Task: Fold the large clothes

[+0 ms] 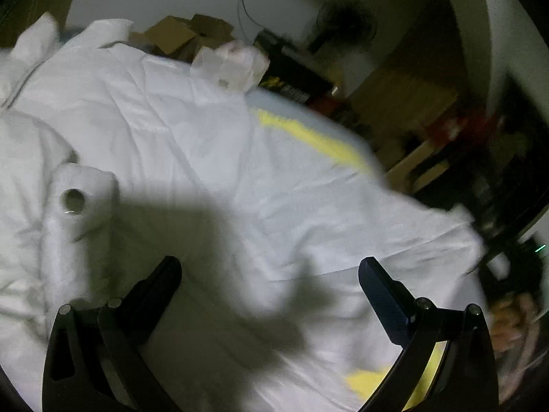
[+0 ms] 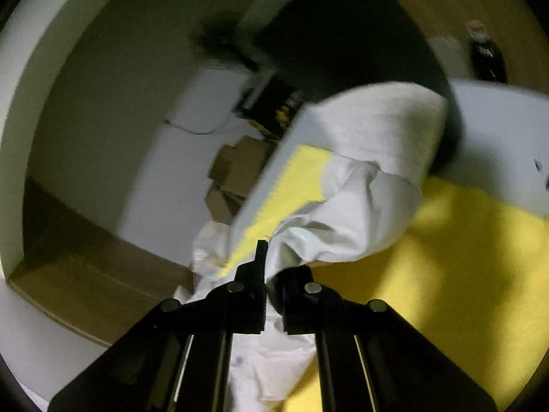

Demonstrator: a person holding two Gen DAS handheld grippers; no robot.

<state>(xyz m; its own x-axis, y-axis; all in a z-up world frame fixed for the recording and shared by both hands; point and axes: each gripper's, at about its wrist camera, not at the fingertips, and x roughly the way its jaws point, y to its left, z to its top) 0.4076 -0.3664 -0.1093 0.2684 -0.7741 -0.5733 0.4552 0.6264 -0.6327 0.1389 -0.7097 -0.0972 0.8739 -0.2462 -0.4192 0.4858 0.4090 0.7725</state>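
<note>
Only the right wrist view shows the right gripper [image 2: 266,261] — clamping the white garment [image 2: 343,233].

I'm working in a lived-in room of a home, dim and used partly for storage. White plastered walls [image 2: 103,110] curve around me, and opened cardboard boxes [image 1: 185,36] are heaped against them beside a standing fan [image 1: 343,24]. A dark drinks bottle [image 2: 485,56] stands at the back. My counter [image 2: 480,274] wears a yellow cover, with a big white garment [image 1: 206,158] spread over it, the sort of laundry one sorts at home.
</note>
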